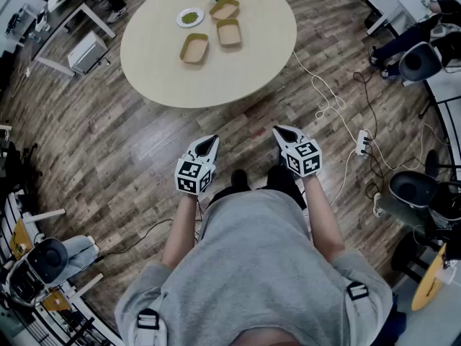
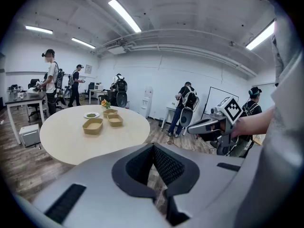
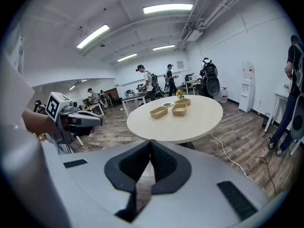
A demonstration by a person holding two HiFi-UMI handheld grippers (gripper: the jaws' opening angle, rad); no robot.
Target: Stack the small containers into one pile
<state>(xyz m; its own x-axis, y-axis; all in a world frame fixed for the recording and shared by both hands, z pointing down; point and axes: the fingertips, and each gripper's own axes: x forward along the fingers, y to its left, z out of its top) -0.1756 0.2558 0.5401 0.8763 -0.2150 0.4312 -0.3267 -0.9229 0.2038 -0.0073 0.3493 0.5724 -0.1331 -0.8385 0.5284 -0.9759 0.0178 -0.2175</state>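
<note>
Left hand-held gripper and right hand-held gripper, both closed and empty, hang short of the table; containers at twelve o'clock need approaching first.

Bright, even ceiling strip lights; soft shadows; strong fisheye bending, dark corners.

Floor: wood-look planks, grey-brown, mixed tones.
Walls: white, plain.
Ceiling: white, exposed ducting; strip lights on.
Table: round, pale beige top, mid-rm.
Desk: white, far side.
Chairs: dark office type, rm edges.
Cable: white, on floor, runs to pwr strip.
Water dispenser: white, by wall.
</note>
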